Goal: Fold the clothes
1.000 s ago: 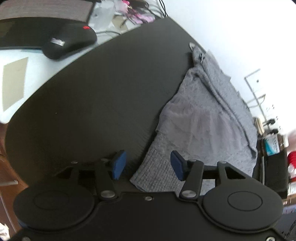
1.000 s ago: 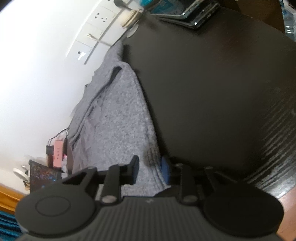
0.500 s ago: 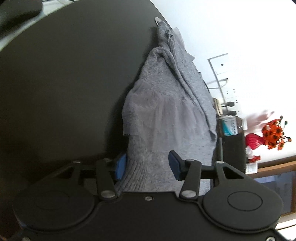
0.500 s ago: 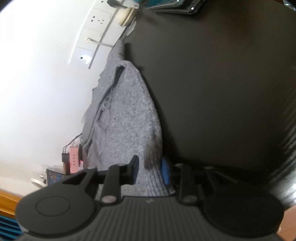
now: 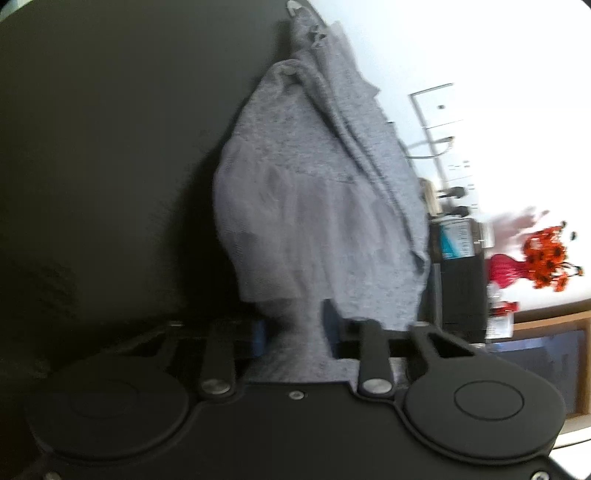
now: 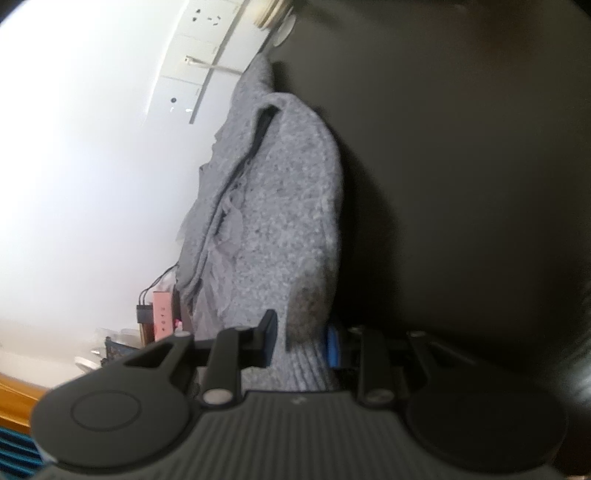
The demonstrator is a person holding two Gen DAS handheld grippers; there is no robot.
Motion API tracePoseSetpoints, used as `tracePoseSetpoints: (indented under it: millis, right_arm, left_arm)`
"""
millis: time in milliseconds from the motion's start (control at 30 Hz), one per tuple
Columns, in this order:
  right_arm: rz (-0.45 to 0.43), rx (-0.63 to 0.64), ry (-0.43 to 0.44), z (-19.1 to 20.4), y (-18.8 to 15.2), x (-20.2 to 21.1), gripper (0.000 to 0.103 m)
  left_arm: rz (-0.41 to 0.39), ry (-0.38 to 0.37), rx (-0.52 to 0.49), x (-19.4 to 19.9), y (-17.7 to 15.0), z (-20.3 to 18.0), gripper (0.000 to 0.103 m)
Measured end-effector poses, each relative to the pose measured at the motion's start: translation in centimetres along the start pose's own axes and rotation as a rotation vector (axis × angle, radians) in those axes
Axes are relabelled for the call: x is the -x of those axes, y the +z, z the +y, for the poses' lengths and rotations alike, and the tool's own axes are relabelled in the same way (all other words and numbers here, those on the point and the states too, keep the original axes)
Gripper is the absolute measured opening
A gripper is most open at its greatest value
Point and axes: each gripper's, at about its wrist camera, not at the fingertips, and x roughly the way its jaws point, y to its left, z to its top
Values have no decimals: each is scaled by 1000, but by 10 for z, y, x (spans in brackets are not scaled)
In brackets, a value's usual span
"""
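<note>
Left gripper (image 5: 293, 332): jaws closing on the ribbed hem of the grey knitted garment (image 5: 314, 192), cloth bunched between the blue pads. Right gripper (image 6: 301, 341): narrow, clamped on the other ribbed corner of the same hem.

Garment position: long heap on the black table (image 5: 110, 147), running away from both cameras toward the far table edge by the white wall (image 6: 74, 147). Upper layer is a thinner, sheer-looking panel over the heavier knit.

Step in hand, as I judge it: secure both hem corners, then carry the hem over toward the far end.
- Let the left pads finish closing before any lift; a half-set pinch on knit slips.
- Raise both corners together and level, so the hem stays taut and the fold line comes out straight.
- Keep the cloth low over the table; the sheer layer looks apt to slide off the knit.

Hard to make out:
- Far end of the garment is crumpled; collar or sleeve, cannot tell.
- Both views blurred. Whether each grip takes all layers or only the top one is, at best, probable for the top.
- Clutter past the table edge (red vase with orange flowers (image 5: 535, 262), wall sockets (image 6: 207, 14)) is cut off and smeared.
- No hand of the person in either view.
</note>
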Motion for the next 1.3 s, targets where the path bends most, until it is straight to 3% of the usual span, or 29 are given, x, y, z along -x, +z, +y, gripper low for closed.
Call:
tracePoseSetpoints:
  millis: [233,467,733,933,1100,1300]
  right_arm:
    - [-33,73,-70,7,-1,21,13]
    - [-8,183,0,12,-9,63,12]
    - [78,257,76,7,-24,105,12]
    - [104,292,167,6,-31,149,12]
    - [42,304,227,18,-18,167,12]
    - [-46,289,245,39,14,153,12]
  left_arm:
    - [-95,155,-28,25,-11,-5,10]
    - [-128,165,-52,51,-51,-17,9]
    - [-167,98,80,95,-110,-15,9]
    - [-229,-24,164,130,-149,-22,9]
    - [-298,-93,233,140,-154,-28,9]
    - [-344,-71,288,124,-127,-38,9]
